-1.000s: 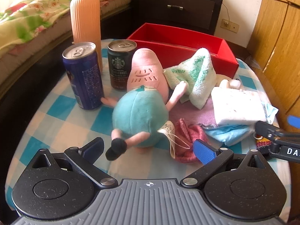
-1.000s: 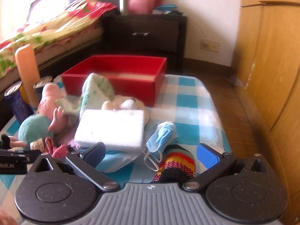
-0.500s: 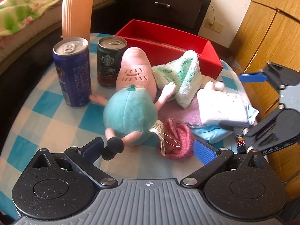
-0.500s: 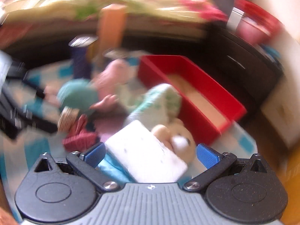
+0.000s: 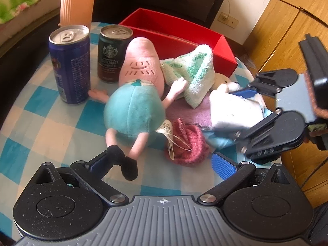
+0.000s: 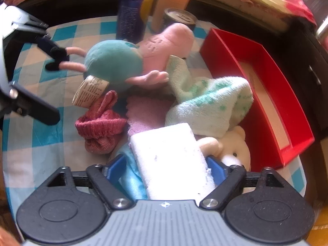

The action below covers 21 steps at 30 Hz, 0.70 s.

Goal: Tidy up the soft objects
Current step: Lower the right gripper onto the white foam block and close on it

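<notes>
A pile of soft things lies on the checked table: a pink and teal plush pig (image 5: 135,106) (image 6: 114,61), a green and white towel (image 5: 194,73) (image 6: 213,104), a red knit sock (image 5: 188,143) (image 6: 100,127), a pink cloth (image 6: 147,112), a cream plush bear (image 6: 233,145) and a white sponge (image 5: 233,110) (image 6: 172,160) on a blue cloth. My right gripper (image 6: 167,168) (image 5: 242,114) is open with its pads on either side of the sponge. My left gripper (image 5: 162,164) is open; the pig's black feet lie by its left pad.
An empty red box (image 5: 180,34) (image 6: 264,94) stands behind the pile. A blue can (image 5: 69,65), a dark Starbucks can (image 5: 112,55) and a ribbed peach bottle (image 5: 76,2) stand at the left. A bed, a dark drawer unit and wooden cabinets surround the table.
My right gripper has swung round from the table's near right side and come down over the white sponge. My left gripper has moved closer to the pig's feet.
</notes>
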Motion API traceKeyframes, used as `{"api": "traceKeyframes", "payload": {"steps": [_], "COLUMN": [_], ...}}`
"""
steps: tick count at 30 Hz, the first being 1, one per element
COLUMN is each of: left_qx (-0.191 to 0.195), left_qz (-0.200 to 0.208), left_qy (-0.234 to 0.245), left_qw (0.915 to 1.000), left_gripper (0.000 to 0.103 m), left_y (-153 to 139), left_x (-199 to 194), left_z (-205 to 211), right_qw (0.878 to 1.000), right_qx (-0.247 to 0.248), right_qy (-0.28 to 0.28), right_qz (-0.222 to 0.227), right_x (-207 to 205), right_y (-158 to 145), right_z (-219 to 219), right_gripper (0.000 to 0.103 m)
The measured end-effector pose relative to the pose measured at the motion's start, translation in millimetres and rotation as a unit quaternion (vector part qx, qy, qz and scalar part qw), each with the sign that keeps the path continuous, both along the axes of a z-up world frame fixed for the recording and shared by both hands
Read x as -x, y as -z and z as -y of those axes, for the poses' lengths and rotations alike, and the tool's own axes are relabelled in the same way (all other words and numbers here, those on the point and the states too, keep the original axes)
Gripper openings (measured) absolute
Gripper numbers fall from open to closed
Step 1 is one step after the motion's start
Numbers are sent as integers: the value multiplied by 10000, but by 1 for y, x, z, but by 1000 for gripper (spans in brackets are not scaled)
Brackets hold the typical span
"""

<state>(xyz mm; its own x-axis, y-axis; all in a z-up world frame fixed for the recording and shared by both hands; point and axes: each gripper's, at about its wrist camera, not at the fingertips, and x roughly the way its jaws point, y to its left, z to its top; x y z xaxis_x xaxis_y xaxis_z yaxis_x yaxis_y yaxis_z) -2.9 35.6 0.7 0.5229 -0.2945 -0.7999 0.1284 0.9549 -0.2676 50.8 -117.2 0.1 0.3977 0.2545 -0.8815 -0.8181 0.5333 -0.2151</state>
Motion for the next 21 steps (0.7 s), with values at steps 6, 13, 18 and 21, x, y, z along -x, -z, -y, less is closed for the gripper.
{"api": "traceKeyframes", "payload": {"steps": [6,13,18,21], "left_qx": [6,-212,-148,76], "left_qz": [-5,313,441,305], "left_qy": [-105,-156,-44,-231], "left_qw": [9999,9992,9989,9992], "left_gripper": [97,97,97,97], "left_y": [1,-5,-8,-10], "left_x": [1,5,-3,-19], "left_z": [-4,-10,-14,-12], "right_qw": [9933,9633,9364,9351], "right_qx": [-433,-1668,-2330,-2362], "right_qy": [813,1935,2422,2440], "right_qz": [-702,-822,-1013,-1012], "right_x": [-4,22,47,49], "right_y": [-7,-27,-29,-29], "right_z": [19,50,62,61], "right_gripper": [35,35,35,35]}}
